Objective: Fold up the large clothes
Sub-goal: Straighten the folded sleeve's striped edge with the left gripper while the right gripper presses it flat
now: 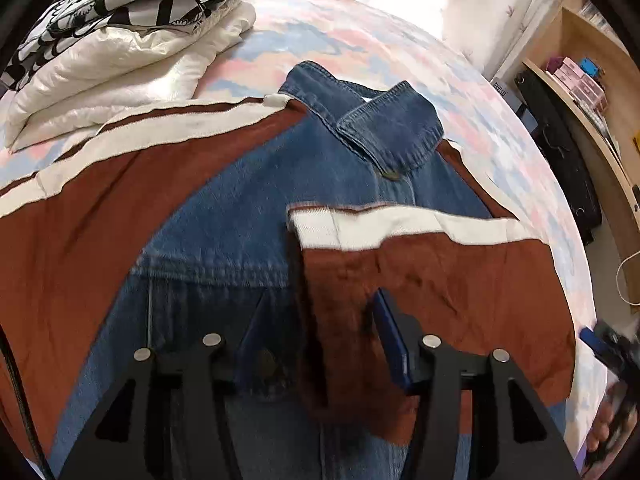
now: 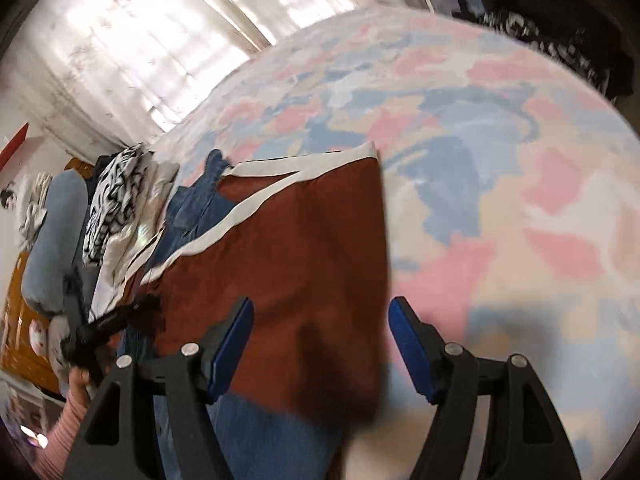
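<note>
A denim jacket (image 1: 248, 208) with rust-brown sleeves and white stripes lies face up on the bed, collar (image 1: 384, 128) away from me. One brown sleeve (image 1: 440, 280) is folded across its chest; the other sleeve (image 1: 80, 208) spreads out to the left. My left gripper (image 1: 322, 340) hovers open over the folded sleeve's edge, and its blue pads do not press the cloth. In the right wrist view my right gripper (image 2: 320, 340) stands open above the same brown sleeve (image 2: 304, 240), nothing pinched. The right gripper (image 1: 612, 352) shows blurred at the left wrist view's right edge.
Folded white and black-patterned quilts (image 1: 120, 40) are stacked at the bed's far left. The pastel pink-and-blue sheet (image 2: 500, 180) stretches to the right of the jacket. Beside the bed stand a wooden shelf (image 1: 580, 80) and a black bag (image 1: 560, 152). A blue bolster (image 2: 52, 240) lies by the quilts.
</note>
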The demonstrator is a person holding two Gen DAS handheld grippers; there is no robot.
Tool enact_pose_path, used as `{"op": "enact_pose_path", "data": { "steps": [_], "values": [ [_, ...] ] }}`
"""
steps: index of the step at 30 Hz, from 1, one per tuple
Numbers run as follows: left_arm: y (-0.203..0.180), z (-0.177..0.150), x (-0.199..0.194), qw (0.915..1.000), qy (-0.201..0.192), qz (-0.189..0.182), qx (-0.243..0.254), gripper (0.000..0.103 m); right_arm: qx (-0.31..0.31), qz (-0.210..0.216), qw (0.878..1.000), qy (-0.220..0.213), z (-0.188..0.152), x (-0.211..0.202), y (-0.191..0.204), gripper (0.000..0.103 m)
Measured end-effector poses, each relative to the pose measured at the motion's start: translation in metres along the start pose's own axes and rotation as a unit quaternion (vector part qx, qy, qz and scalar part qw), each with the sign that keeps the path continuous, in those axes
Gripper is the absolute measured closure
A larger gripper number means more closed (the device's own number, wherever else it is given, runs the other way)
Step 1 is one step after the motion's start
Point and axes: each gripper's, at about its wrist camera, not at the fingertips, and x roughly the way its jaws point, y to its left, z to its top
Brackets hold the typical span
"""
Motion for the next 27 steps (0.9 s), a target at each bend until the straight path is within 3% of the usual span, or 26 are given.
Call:
{"op": "enact_pose_path", "data": {
  "steps": [2,4,5,6,8,10,11,14,16,19,20,23,27],
  "values": [
    [0.005,0.003,0.008,0.9999,0.012,-0.003,-0.001,0.053,0.033,-0.002,0.999,0.01,0.018,0.023,-0.012,0.033],
    [0.001,0.009,0.012,0.9997,0.02,-0.01,0.005,0.08,0.052,0.0,0.999,0.014,0.032,0.04,-0.024,0.033],
    [-0.003,0.011,0.011,0.9996,0.024,-0.014,0.012,0.081,0.058,-0.001,0.998,0.013,0.036,0.046,-0.027,0.033],
    [-0.009,0.015,0.007,0.9995,0.016,-0.011,0.026,0.092,0.063,0.002,0.998,0.015,0.04,0.053,-0.031,0.033],
    [-0.022,0.023,-0.001,0.9984,-0.004,-0.004,0.056,0.094,0.067,0.011,0.997,0.023,0.043,0.065,-0.031,0.034],
    [-0.035,0.033,-0.016,0.9952,-0.041,0.018,0.088,0.095,0.03,0.004,0.999,0.028,0.047,0.072,-0.018,0.069],
    [-0.038,0.039,-0.022,0.9935,-0.057,0.024,0.095,0.095,0.012,-0.005,1.0,0.028,0.05,0.073,-0.011,0.101],
    [-0.041,0.055,-0.03,0.9901,-0.09,0.045,0.097,0.095,-0.028,-0.015,0.999,-0.033,0.055,0.055,0.009,0.101],
    [-0.034,0.058,-0.02,0.991,-0.081,0.059,0.09,0.094,-0.034,-0.03,0.998,-0.046,0.058,0.056,0.012,0.101],
    [-0.02,0.047,0.014,0.9927,-0.028,0.08,0.086,0.087,-0.071,-0.104,0.992,-0.006,0.051,0.085,0.015,0.094],
    [-0.017,0.041,0.024,0.9914,-0.013,0.098,0.085,0.084,-0.073,-0.119,0.99,0.008,0.049,0.09,0.014,0.082],
    [-0.013,0.034,0.02,0.9921,-0.02,0.099,0.075,0.075,-0.045,-0.114,0.992,0.01,0.048,0.07,0.008,0.073],
    [-0.007,0.037,-0.013,0.9925,-0.043,0.095,0.064,0.058,-0.071,-0.122,0.99,-0.013,0.038,0.028,0.022,0.07]
  ]
}}
